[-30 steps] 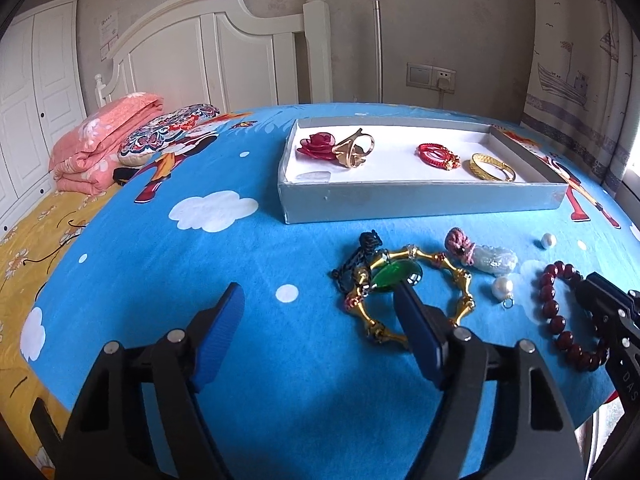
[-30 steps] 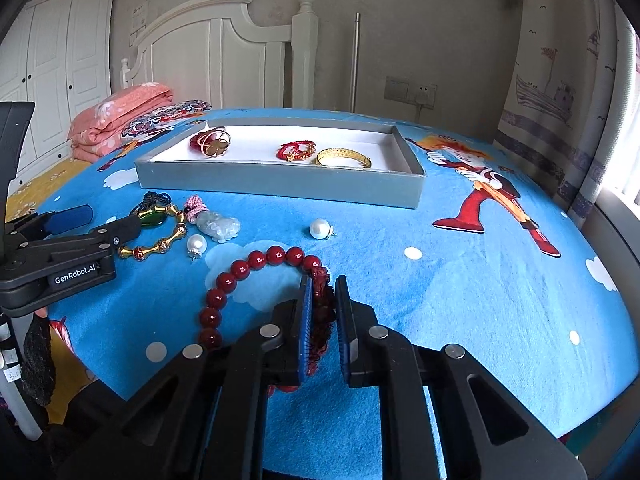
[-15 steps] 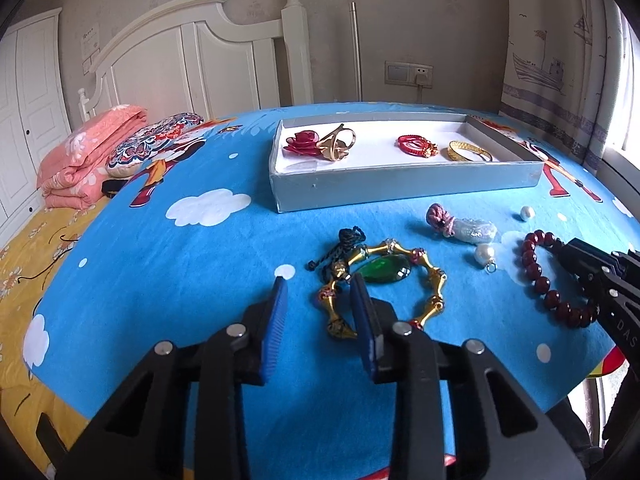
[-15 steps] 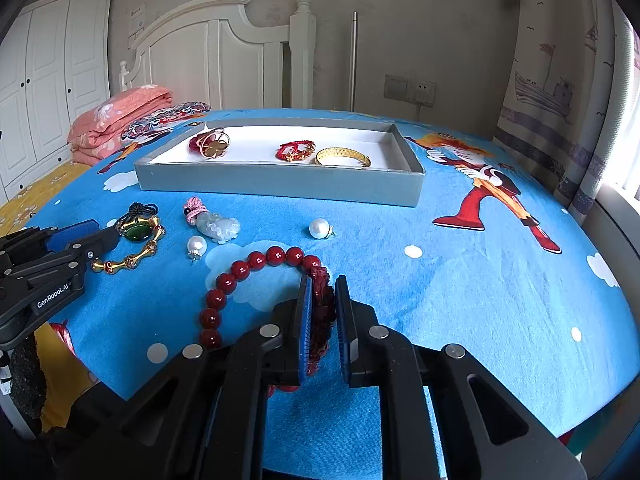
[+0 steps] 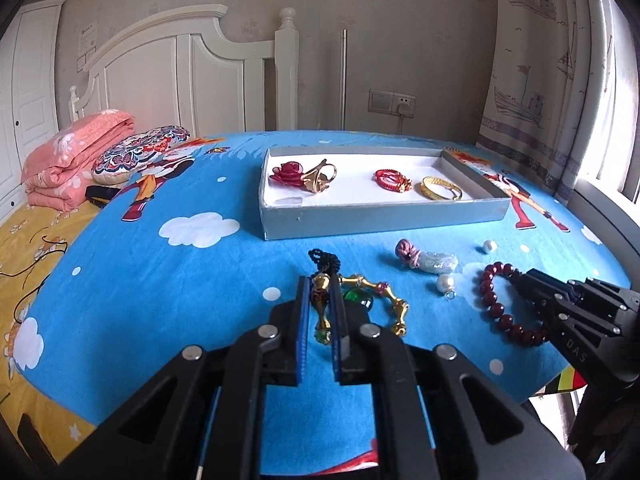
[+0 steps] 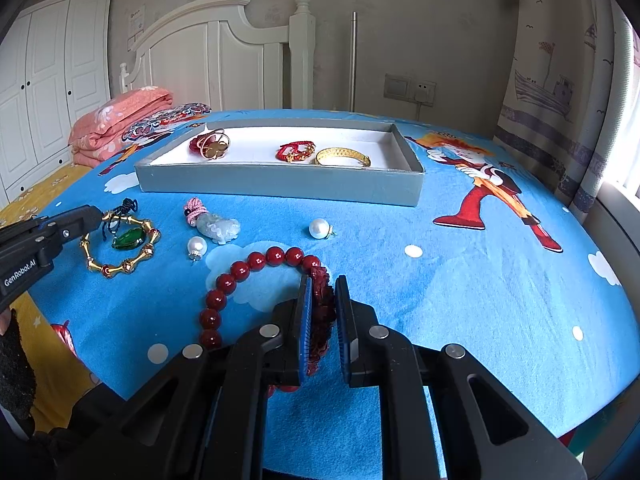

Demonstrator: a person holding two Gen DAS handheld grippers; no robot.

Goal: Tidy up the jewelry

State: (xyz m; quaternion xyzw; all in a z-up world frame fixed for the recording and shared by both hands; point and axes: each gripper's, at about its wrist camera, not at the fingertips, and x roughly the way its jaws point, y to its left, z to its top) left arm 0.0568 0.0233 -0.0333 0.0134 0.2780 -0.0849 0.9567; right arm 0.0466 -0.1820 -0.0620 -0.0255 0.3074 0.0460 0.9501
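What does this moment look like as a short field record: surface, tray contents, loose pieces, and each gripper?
surface: blue cartoon bedsheet
tray: holds red rose brooch, red cord bracelet, gold bangle
loose on sheet: jade charm, two pearls
left gripper: just closed on gold link bracelet with a green stone
right gripper: shut on red bead bracelet

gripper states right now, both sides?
Left gripper: jaws have just been closing, now shut on the gold bamboo-link bracelet.
Right gripper: shut on the red bead bracelet, at its carved bead.
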